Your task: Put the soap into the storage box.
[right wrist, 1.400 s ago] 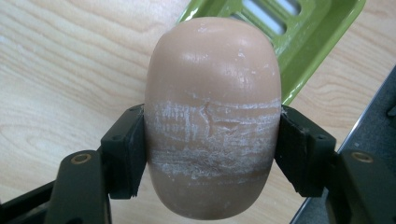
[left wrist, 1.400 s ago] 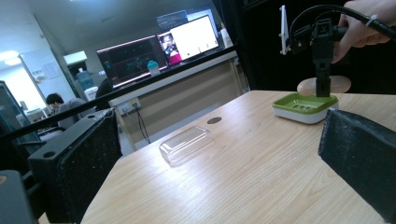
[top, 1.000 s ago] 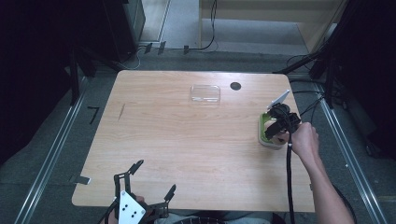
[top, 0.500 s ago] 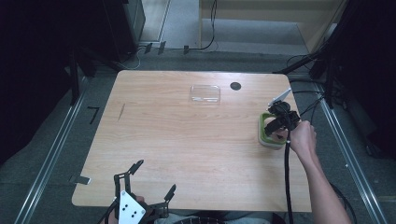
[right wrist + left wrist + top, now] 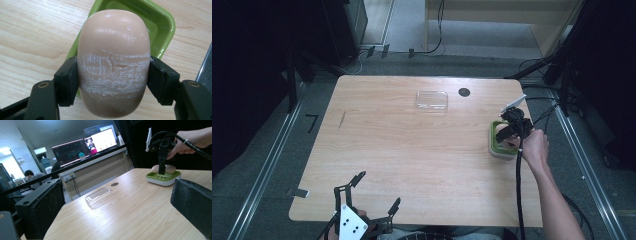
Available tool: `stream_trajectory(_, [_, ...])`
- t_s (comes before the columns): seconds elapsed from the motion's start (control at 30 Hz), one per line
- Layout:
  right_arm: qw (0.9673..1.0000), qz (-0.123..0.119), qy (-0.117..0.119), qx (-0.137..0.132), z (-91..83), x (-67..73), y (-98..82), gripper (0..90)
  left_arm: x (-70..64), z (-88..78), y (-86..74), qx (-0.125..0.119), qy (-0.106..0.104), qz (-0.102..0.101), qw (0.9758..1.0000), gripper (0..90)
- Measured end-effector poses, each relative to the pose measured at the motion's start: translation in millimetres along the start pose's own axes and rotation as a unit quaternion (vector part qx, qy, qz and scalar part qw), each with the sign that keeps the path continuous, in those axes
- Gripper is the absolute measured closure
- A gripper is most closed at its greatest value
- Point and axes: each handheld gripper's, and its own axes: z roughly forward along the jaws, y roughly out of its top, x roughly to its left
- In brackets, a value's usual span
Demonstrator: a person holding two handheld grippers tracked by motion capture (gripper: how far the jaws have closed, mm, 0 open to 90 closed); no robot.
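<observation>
At the near edge of the pale wooden table (image 5: 412,165), left of centre, the left gripper (image 5: 371,205) rests with its black jaws spread wide and nothing between them. Farther off at the right edge, the right gripper (image 5: 112,75) points down, its jaws clamped on the sides of a smooth pinkish oval soap bar (image 5: 113,62) held over the green rectangular soap dish (image 5: 498,146). Toward the far edge lies a clear plastic lid (image 5: 431,100), with a small dark round hole (image 5: 464,92) just right of it.
</observation>
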Motion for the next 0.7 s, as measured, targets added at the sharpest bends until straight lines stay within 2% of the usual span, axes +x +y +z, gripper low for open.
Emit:
stream_trajectory(0.27, [0.9998,0.016,0.009,-0.003,9.5,-6.6,2.4,33.4,0.0,0.1,0.0,0.001,0.000,0.000,1.0000,0.0])
stream_trajectory(0.7, [0.9996,0.023,0.014,-0.007,18.7,-7.8,6.5,33.4,0.1,0.0,-0.1,0.001,0.001,0.000,1.0000,0.0])
